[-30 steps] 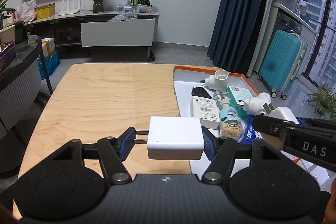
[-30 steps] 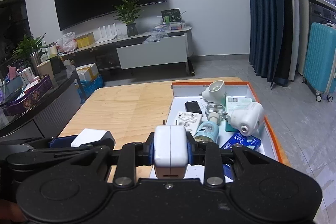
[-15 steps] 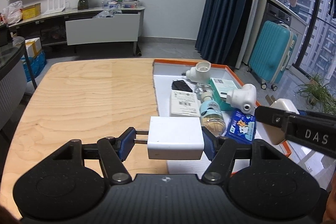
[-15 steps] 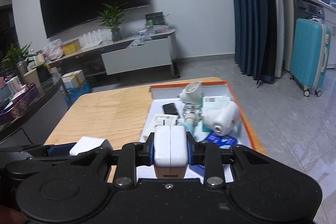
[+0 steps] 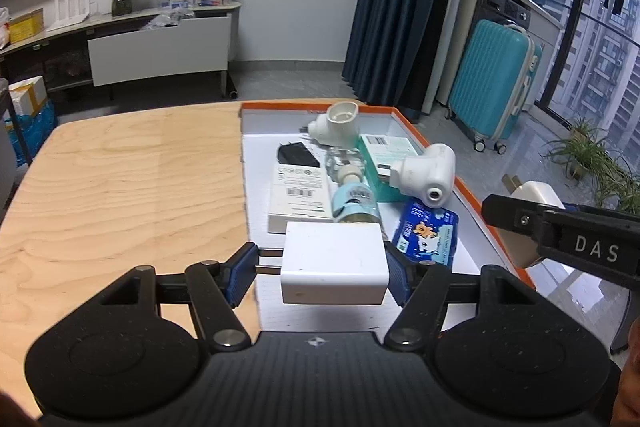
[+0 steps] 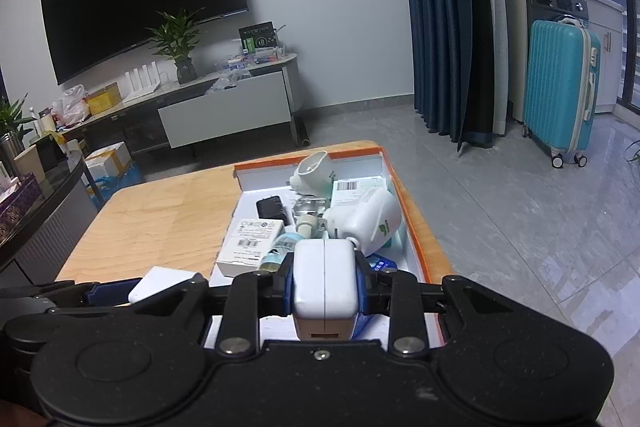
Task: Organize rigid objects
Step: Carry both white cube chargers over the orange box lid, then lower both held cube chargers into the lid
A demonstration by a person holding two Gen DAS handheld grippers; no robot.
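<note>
Now | left gripper (image 5: pixel 320 269) clamps flat white charger (image 5: pixel 334 269) | right gripper (image 6: pixel 325 291) clamps narrow white adapter (image 6: pixel 325 283)

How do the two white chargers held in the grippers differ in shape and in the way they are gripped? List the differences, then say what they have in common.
The left gripper holds a wide, flat charger; the right gripper holds a narrower, rounded charger with a centre seam. The flat charger's prongs point sideways against one pad; the rounded charger's prongs point forward, away from its gripper. Both are white and clamped above the orange-rimmed tray.
</note>
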